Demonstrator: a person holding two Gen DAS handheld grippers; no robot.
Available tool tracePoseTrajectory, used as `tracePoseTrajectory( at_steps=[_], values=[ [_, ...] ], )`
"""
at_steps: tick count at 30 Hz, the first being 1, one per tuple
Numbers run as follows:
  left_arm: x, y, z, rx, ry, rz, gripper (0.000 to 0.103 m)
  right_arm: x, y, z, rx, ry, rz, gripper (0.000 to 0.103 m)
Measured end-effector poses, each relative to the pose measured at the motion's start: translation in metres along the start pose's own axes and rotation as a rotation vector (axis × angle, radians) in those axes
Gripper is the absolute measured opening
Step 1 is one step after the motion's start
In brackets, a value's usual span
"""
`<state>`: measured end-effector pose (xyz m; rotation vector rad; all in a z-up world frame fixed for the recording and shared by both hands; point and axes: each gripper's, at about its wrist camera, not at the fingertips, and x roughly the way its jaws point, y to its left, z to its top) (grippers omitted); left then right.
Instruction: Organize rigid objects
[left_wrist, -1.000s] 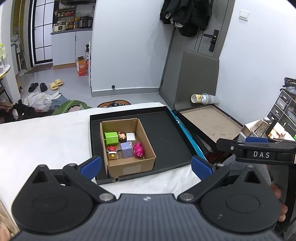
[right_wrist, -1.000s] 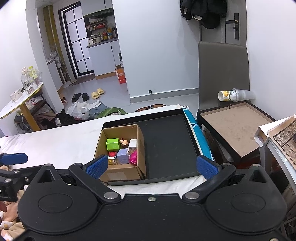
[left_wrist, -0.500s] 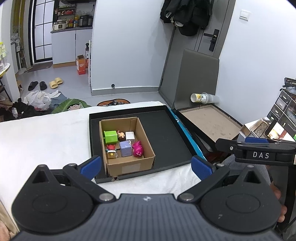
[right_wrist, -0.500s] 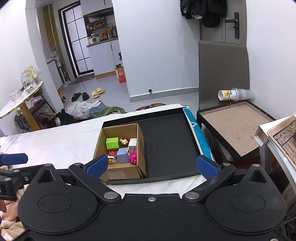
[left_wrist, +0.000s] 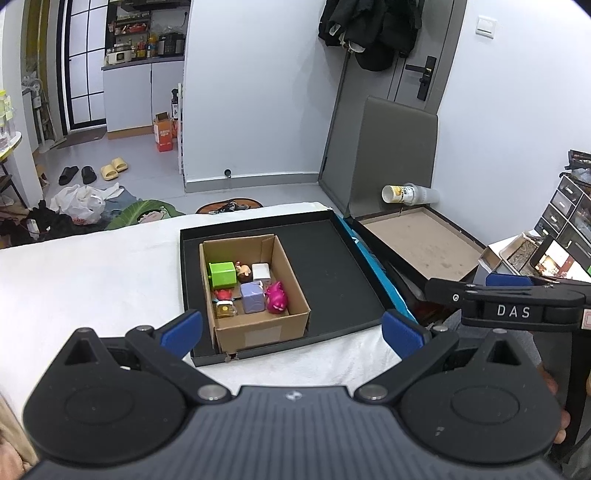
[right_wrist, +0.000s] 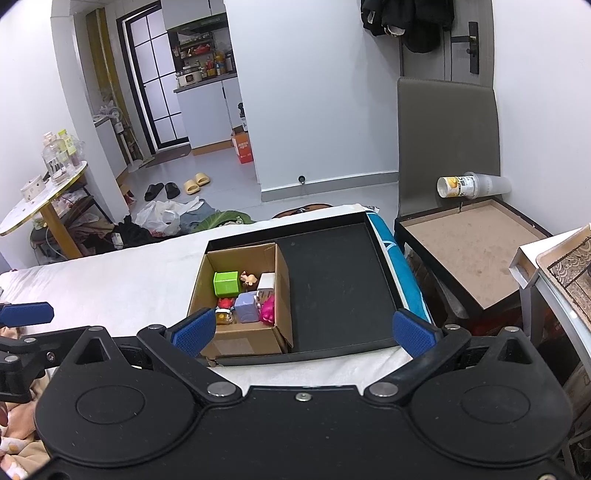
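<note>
- Left wrist view: you held the left gripper (left_wrist: 291, 330) above the near edge of the white-covered table (left_wrist: 92, 273), its blue-padded fingers (left_wrist: 183, 332) spread wide with nothing between them.
- Ahead of those fingers sat the cardboard box (left_wrist: 258, 330), placed in the left half of a shallow black tray (left_wrist: 332, 273); the tray's right half was bare.
- Inside the box you had a green cube (left_wrist: 222, 275) at the back left, a small tan figurine (left_wrist: 242, 269) beside it, and a white cube (left_wrist: 261, 272) at the back right.
- Nearer the front lay a lavender cube (left_wrist: 253, 297) in the middle, a magenta toy (left_wrist: 276, 297) touching its right side, a red toy (left_wrist: 222, 294) to its left, and a small yellow-and-clear item (left_wrist: 225, 309) at the front left corner.
- Your right gripper (left_wrist: 498, 304) showed at the right of this view, well apart from the box.
- Right wrist view: the right gripper (right_wrist: 303, 330) hovered near the tray's front rim, its fingers (right_wrist: 413, 336) likewise parted and empty.
- To the right, off the table, stood a dark low table (right_wrist: 472, 254) with a brown top, and a stack of paper cups (right_wrist: 469, 185) lay on its side at its far edge.
</note>
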<state>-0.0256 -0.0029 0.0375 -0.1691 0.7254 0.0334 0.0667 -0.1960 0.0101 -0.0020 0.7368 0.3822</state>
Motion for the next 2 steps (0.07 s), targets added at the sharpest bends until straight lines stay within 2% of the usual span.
tracePoseTrajectory(
  at_steps=[2],
  values=[
    [0.0002, -0.0012, 0.0005, 0.007, 0.0, -0.008, 0.103, 0.0003, -0.0006, 0.0002, 0.001, 0.002, 0.0, 0.103]
  ],
)
